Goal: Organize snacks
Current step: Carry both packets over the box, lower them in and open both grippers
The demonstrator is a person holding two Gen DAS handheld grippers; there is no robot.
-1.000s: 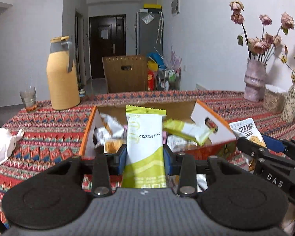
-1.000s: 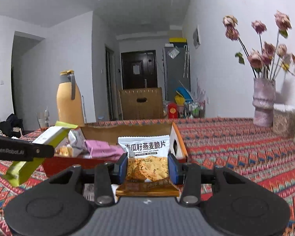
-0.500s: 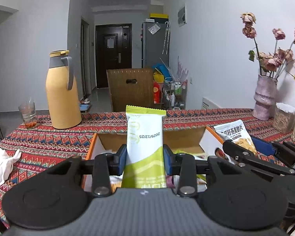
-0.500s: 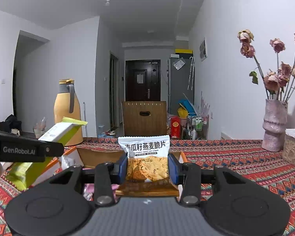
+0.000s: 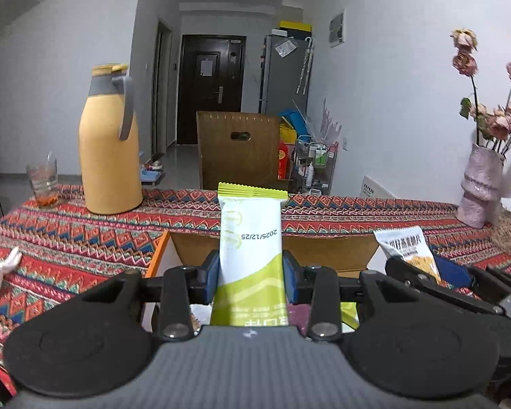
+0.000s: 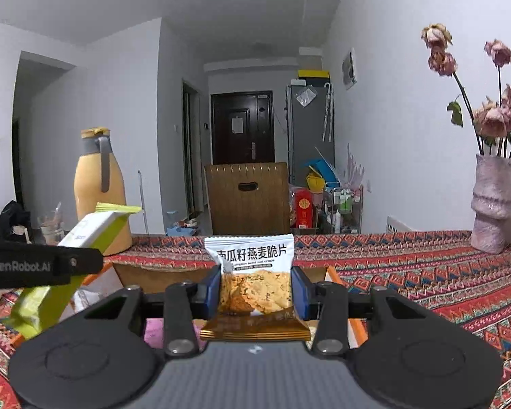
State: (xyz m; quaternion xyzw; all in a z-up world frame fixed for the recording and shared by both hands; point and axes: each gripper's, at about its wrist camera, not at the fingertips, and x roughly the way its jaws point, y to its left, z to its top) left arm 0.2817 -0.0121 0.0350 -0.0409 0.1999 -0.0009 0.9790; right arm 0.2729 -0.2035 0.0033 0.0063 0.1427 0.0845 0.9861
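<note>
Left tongs (image 5: pixel 251 274) pinch an upright green-and-white snack bar (image 5: pixel 250 238); right tongs (image 6: pixel 255 291) pinch an oat crisp packet (image 6: pixel 253 272), both above the snack box (image 5: pixel 323 250).

1. The green bar (image 5: pixel 250 248) is a long white-and-lime packet with a crimped lime top edge and a printed date. It stands upright, pinched at its lower half between the left claw's pads, above the box.
2. The crisp pack (image 6: pixel 252 279) is white on top with Chinese lettering, has a window showing golden crisps, and a brown bottom seam. It stands upright, squeezed between the right claw's pads.
3. The box (image 5: pixel 330 254) is open cardboard with orange edges, sits on the worktop, and holds more packets.
</note>
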